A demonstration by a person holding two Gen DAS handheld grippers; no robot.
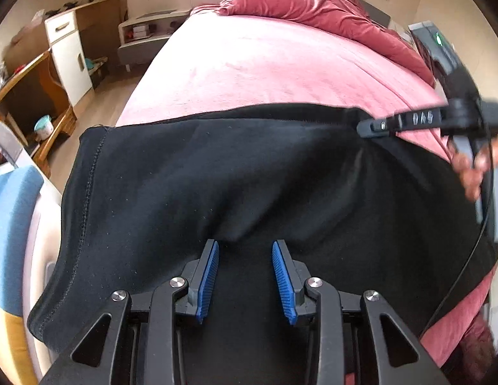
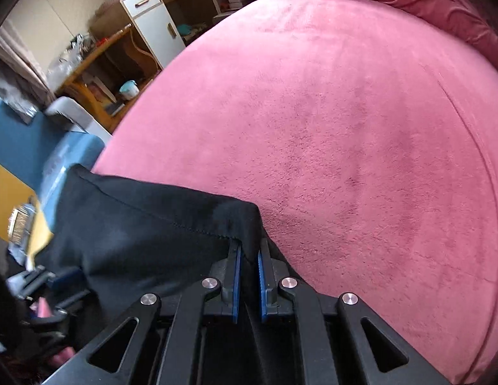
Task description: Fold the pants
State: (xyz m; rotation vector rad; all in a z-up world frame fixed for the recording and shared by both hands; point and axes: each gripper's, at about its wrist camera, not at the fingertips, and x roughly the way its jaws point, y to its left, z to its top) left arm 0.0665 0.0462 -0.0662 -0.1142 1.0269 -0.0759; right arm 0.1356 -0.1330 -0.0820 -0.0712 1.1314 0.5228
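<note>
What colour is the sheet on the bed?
Pink; the sheet shows best in the right wrist view.

The pants (image 1: 216,173) are black, of soft knit cloth, and lie spread across the near part of a pink bed (image 1: 281,64). A stitched hem runs along the left edge, which hangs over the bed's side. The cloth is lightly rumpled, with a fold rising toward the far right corner (image 2: 245,221), which is lifted and pinched
</note>
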